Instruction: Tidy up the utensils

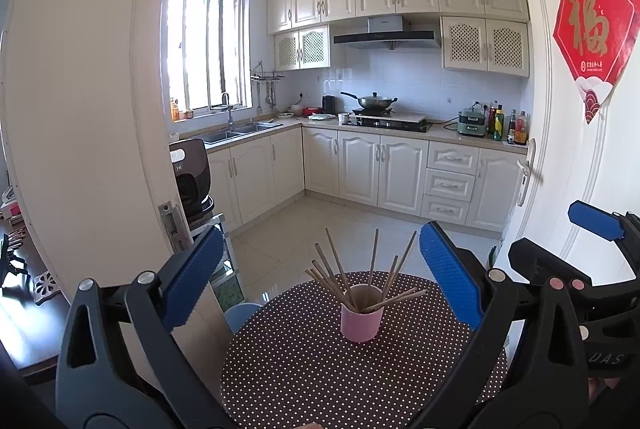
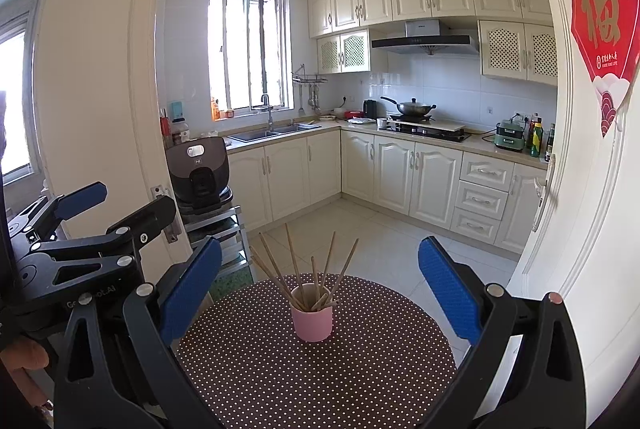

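A pink cup [image 1: 361, 321] [image 2: 311, 317] stands upright on a round table with a brown, white-dotted cloth [image 1: 320, 369] [image 2: 300, 373]. Several wooden chopsticks [image 1: 340, 271] [image 2: 294, 263] stick out of the cup and fan in different directions. My left gripper [image 1: 320, 281] is open, held back from the cup with nothing between its blue pads [image 1: 448, 277]. My right gripper [image 2: 320, 285] is likewise open and empty, short of the cup. Each gripper shows at the edge of the other's view: the right one [image 1: 592, 225], the left one [image 2: 84, 197].
The table sits in a doorway. A cream door frame [image 1: 100, 109] rises on the left and an open white door [image 1: 576, 165] with a red paper decoration [image 1: 592, 29] on the right. A rice cooker on a metal rack [image 2: 202, 173] stands left of the table. Kitchen cabinets [image 2: 400, 173] lie beyond.
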Demonstrator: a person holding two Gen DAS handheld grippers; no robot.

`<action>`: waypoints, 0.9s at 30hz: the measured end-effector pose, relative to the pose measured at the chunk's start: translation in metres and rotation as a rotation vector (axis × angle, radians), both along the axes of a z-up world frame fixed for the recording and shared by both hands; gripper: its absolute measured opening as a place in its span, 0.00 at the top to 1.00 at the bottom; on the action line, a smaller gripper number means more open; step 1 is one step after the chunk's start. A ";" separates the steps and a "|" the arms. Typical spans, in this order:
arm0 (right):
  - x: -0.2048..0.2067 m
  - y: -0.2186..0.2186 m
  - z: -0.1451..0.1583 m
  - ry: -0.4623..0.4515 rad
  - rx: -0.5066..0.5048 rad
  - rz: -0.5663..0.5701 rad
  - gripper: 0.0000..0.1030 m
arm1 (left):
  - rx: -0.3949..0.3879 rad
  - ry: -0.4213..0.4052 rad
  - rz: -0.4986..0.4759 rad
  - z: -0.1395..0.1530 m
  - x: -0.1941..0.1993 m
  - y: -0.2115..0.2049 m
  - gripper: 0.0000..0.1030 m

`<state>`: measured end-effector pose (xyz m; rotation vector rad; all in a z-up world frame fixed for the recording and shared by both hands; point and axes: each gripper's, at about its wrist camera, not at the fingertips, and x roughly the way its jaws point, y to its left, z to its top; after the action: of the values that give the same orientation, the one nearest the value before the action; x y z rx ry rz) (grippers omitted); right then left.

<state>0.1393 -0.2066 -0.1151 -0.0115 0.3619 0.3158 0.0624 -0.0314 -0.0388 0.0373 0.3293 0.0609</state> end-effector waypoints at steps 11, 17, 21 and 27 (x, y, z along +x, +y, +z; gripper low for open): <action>0.014 -0.005 -0.012 0.087 -0.062 -0.036 0.08 | 0.022 0.077 -0.017 -0.015 0.015 -0.007 0.06; 0.027 -0.014 -0.032 0.185 -0.099 -0.067 0.08 | 0.050 0.172 -0.038 -0.035 0.033 -0.016 0.06; 0.037 -0.024 -0.055 0.279 -0.122 -0.091 0.08 | 0.055 0.265 -0.055 -0.058 0.048 -0.021 0.06; 0.049 -0.030 -0.101 0.416 -0.173 -0.127 0.08 | 0.086 0.430 -0.065 -0.103 0.073 -0.024 0.06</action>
<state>0.1881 -0.2368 -0.2157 -0.0931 0.7985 0.1583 0.1351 -0.0550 -0.1417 0.1470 0.7554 0.0021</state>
